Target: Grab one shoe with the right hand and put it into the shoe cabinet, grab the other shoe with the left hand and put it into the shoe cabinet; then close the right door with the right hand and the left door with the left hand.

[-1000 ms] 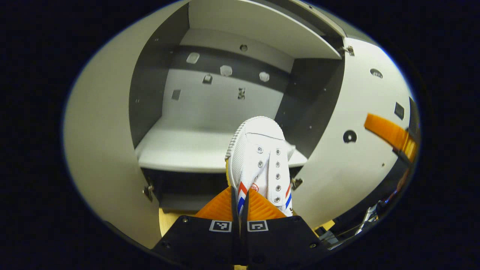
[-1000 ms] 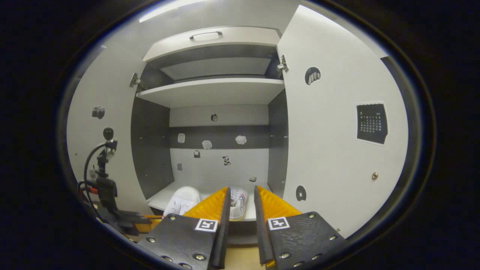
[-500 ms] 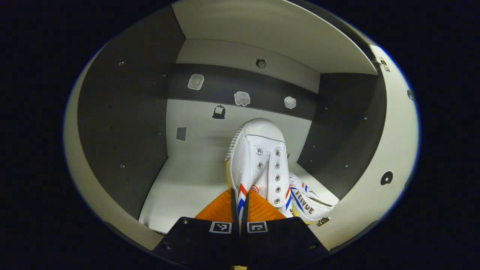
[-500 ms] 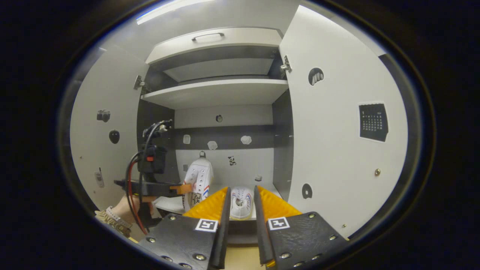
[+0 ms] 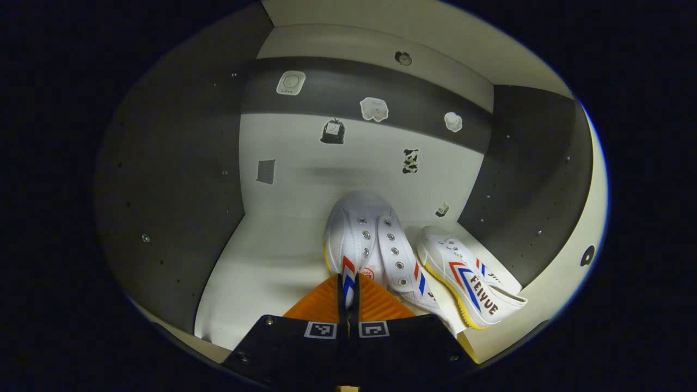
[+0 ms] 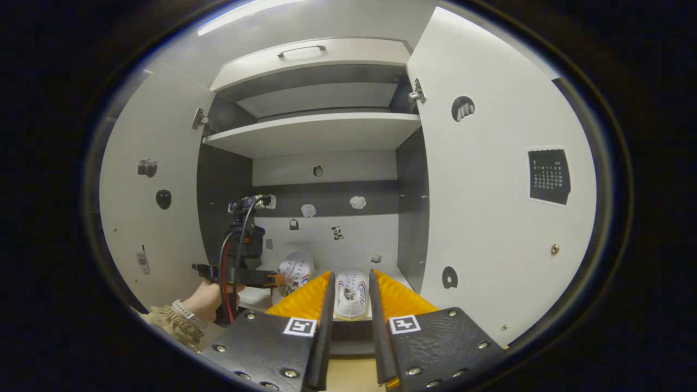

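1. The left gripper (image 5: pixel 348 291) is squeezing the side of one white shoe (image 5: pixel 365 239). Its two fingers are pressed tight on the shoe's edge.

2. A second ago this shoe was out in front of the cabinet (image 6: pixel 316 130). Now it is deep inside, low over the bottom shelf (image 5: pixel 261 267), with its toe pointing at the back wall. I cannot tell if its sole is touching the shelf yet.

3. The other shoe (image 5: pixel 468 277) lies on the same shelf, just beside the held one, on its right. Nothing is holding it.

4. The right gripper (image 6: pixel 348 305) hangs back outside the cabinet. Its fingers are apart with nothing between them. From there I can see the hand (image 6: pixel 209 299) that holds the left gripper reaching in.

5. Both doors are wide open, the left door (image 6: pixel 147 207) and the right door (image 6: pixel 490 190).

6. So one shoe is put away and the other is almost there. I think the left gripper needs to set its shoe down and let go. After that, the doors need shutting, the right one with the right gripper and the left one with the left.
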Motion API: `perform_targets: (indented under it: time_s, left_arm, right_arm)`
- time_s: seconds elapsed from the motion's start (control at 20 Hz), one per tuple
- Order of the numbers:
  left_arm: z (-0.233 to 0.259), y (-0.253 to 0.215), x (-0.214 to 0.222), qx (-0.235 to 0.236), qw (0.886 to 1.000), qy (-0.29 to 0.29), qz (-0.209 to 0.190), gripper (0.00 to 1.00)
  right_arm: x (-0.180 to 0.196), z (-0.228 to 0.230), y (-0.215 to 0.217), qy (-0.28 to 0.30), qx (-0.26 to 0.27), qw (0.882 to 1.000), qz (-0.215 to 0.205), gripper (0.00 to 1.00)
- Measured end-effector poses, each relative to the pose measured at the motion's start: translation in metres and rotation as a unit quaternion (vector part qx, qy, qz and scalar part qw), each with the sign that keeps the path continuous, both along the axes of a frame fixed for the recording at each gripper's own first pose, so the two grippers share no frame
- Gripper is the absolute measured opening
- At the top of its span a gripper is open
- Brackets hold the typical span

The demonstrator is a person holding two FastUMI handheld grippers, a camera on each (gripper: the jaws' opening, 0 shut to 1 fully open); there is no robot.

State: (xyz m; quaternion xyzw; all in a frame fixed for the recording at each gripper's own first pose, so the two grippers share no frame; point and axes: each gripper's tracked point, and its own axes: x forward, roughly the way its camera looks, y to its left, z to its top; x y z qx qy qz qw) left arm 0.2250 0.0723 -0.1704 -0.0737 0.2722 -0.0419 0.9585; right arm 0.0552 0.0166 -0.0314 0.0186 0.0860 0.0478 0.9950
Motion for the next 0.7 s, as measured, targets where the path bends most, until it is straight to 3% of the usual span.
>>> perform_targets:
  time_s: [0.4, 0.5, 0.55, 0.6, 0.65, 0.7]
  left_arm:
    - [-0.018, 0.005, -0.001, 0.011, 0.999, 0.038, 0.012, 0.06]
    - [-0.013, 0.012, -0.003, 0.046, 0.998, 0.032, 0.017, 0.28]
    - [-0.007, 0.017, -0.007, 0.066, 0.997, 0.030, 0.017, 0.43]
    - [-0.001, 0.014, -0.009, 0.066, 0.997, 0.023, 0.014, 0.66]
    - [0.006, 0.012, -0.013, 0.059, 0.998, 0.015, 0.015, 0.60]
    - [0.010, 0.010, -0.020, 0.053, 0.998, 0.012, 0.017, 0.61]
  right_arm:
    - [-0.013, 0.006, -0.013, -0.005, 0.010, 1.000, -0.013, 0.34]
    - [-0.018, 0.008, -0.016, -0.006, 0.016, 1.000, -0.012, 0.34]
    - [-0.022, 0.010, -0.018, -0.007, 0.020, 1.000, -0.011, 0.34]
    - [-0.026, 0.012, -0.020, -0.009, 0.024, 1.000, -0.009, 0.34]
    - [-0.031, 0.015, -0.022, -0.012, 0.028, 1.000, -0.009, 0.34]
    - [-0.036, 0.018, -0.025, -0.014, 0.031, 0.999, -0.008, 0.34]
